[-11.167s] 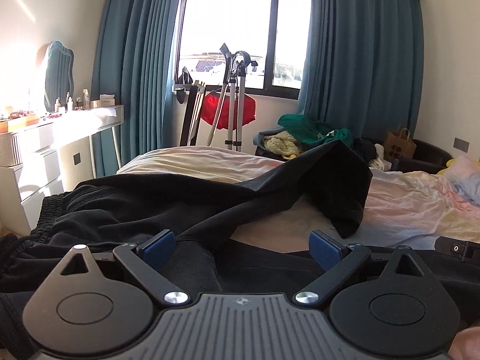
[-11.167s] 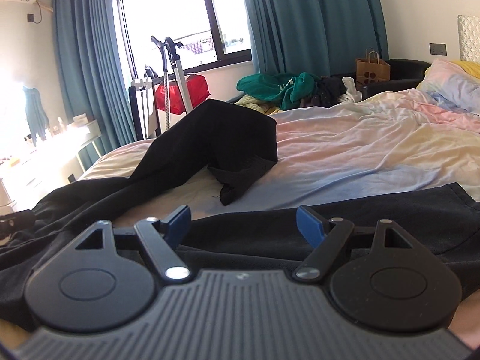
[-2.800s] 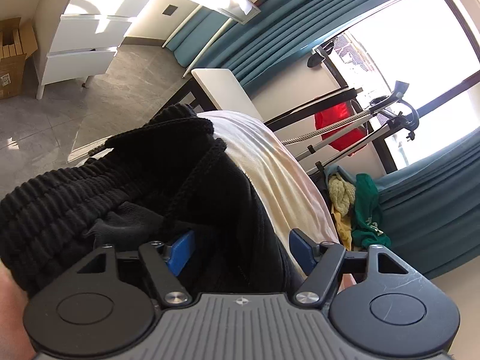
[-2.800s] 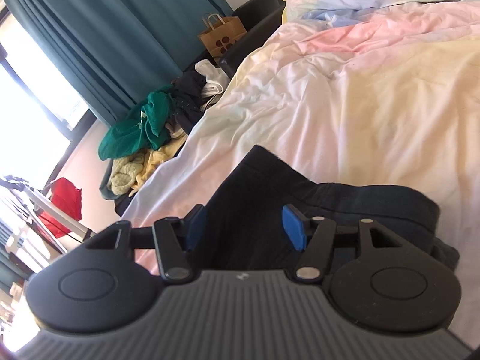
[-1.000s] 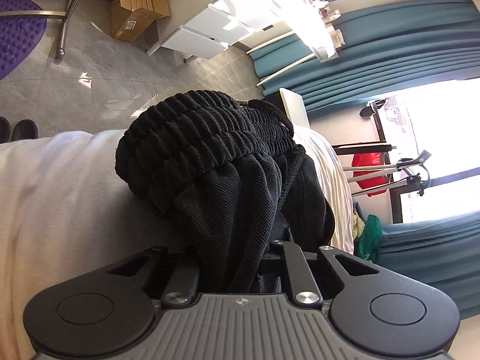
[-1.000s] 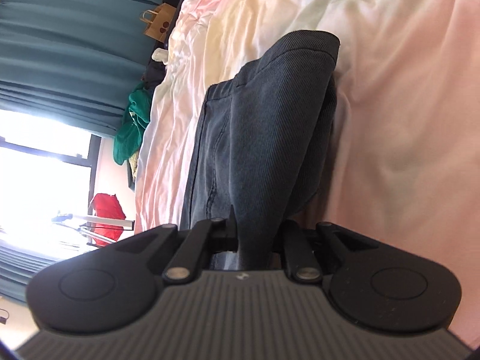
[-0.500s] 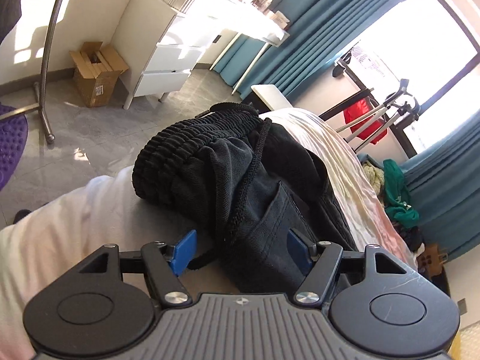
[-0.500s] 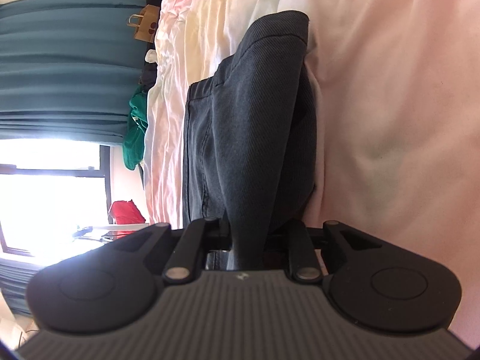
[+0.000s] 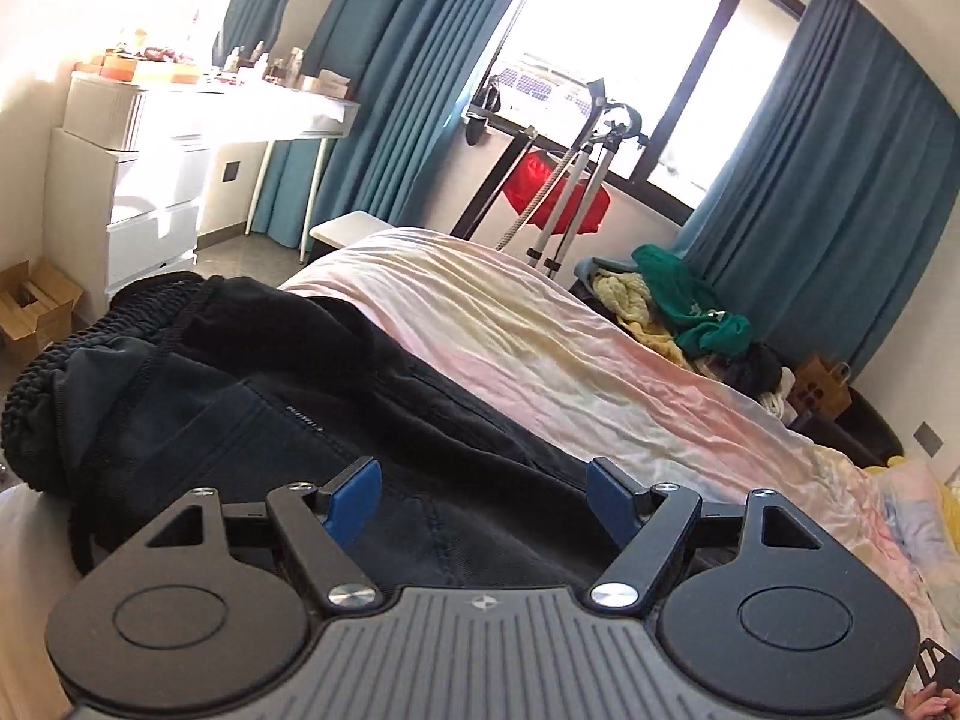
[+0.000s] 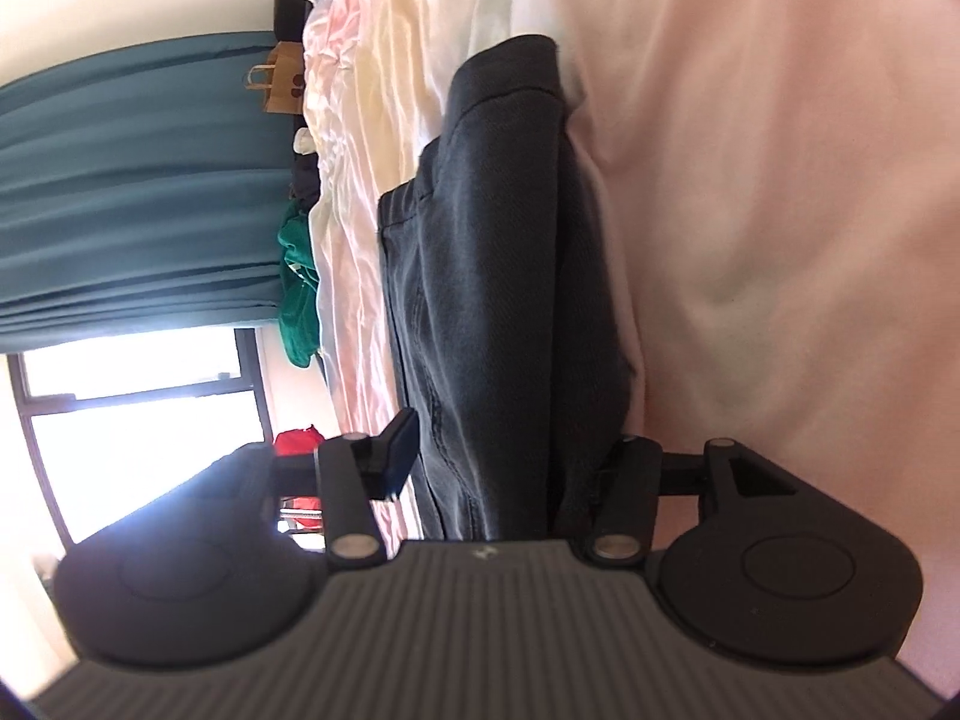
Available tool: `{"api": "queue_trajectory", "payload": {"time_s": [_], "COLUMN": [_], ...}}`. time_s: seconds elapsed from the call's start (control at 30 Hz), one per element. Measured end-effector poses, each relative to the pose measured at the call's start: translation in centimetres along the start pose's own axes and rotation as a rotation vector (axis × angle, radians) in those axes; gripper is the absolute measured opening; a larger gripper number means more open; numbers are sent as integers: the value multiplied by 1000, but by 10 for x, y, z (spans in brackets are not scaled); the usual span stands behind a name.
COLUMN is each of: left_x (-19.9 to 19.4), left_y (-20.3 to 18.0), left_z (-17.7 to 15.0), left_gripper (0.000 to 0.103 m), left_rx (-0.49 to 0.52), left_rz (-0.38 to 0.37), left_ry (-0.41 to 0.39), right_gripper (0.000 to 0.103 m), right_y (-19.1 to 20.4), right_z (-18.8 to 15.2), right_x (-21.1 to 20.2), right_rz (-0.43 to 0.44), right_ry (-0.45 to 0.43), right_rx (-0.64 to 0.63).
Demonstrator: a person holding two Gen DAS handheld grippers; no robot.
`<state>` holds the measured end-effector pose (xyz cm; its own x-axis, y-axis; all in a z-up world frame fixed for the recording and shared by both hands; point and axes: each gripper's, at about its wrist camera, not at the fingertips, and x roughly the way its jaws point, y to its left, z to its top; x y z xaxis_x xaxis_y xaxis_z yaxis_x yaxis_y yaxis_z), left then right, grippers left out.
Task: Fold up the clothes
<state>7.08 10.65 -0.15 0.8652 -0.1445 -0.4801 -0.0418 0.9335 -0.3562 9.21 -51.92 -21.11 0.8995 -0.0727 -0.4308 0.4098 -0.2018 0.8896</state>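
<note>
Black trousers (image 9: 312, 420) lie folded along the near edge of the pastel bed sheet (image 9: 540, 330), their ribbed waistband (image 9: 54, 384) bunched at the left. My left gripper (image 9: 483, 492) hovers just above them, its jaws opening, the blue pads wide apart and pressing nothing. The right wrist view is rolled on its side. There the folded leg end of the trousers (image 10: 504, 240) runs between the fingers of my right gripper (image 10: 504, 462). Its jaws are opening and the left pad stands off the cloth. Cloth partly hides the right finger.
A pile of green and yellow clothes (image 9: 690, 312) lies past the bed's far side, beside a paper bag (image 9: 822, 384). A stand with a red bag (image 9: 558, 198) is by the window. At the left are a white dresser (image 9: 150, 180) and a cardboard box (image 9: 30, 306).
Both grippers were shut on the black trousers and have let go. The left one pulled back, rose and rolled upright. The right one stayed in place while its jaws spread.
</note>
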Motion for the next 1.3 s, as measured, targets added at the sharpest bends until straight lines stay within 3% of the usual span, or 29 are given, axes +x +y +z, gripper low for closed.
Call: {"api": "queue_trajectory", "payload": {"time_s": [0.1, 0.2, 0.27, 0.33, 0.47, 0.6, 0.7, 0.83, 0.9, 1.0, 1.13, 1.3], "left_x": [39, 73, 89, 101, 109, 113, 119, 123, 122, 122, 121, 119], "left_y": [-20, -27, -22, -9, 5, 0, -6, -10, -11, -12, -15, -16], "left_z": [-7, -17, -26, -32, -36, -41, -46, -51, -53, -54, -55, -58], "left_gripper": [77, 76, 74, 73, 72, 72, 72, 72, 72, 72, 72, 73], "left_rx": [64, 103, 99, 55, 20, 80, 126, 157, 165, 172, 192, 207], "left_rz": [-20, -20, -17, -21, -33, -9, 9, 25, 32, 42, 55, 56], "left_ry": [15, 32, 52, 94, 134, 145, 162, 172, 170, 165, 159, 156], "right_gripper": [54, 64, 72, 72, 72, 73, 73, 73, 72, 70, 72, 72], "right_y": [-5, -2, 1, 1, 1, 9, 18, 23, 16, 0, -12, -16], "right_z": [1, -2, -3, 1, 11, 25, 25, 28, 31, 37, 34, 13], "right_x": [-6, -11, -15, -7, 7, 20, 15, 12, 10, -7, -36, -48], "right_rz": [-16, -19, -18, -32, -59, -34, 30, 83, 33, 30, -8, -22], "right_ry": [10, -8, -28, -36, -53, -102, -172, -169, -185, -210, -268, -236], "right_rx": [35, 13, -7, -12, -23, -118, -211, -259, -199, -66, 3, 89]}}
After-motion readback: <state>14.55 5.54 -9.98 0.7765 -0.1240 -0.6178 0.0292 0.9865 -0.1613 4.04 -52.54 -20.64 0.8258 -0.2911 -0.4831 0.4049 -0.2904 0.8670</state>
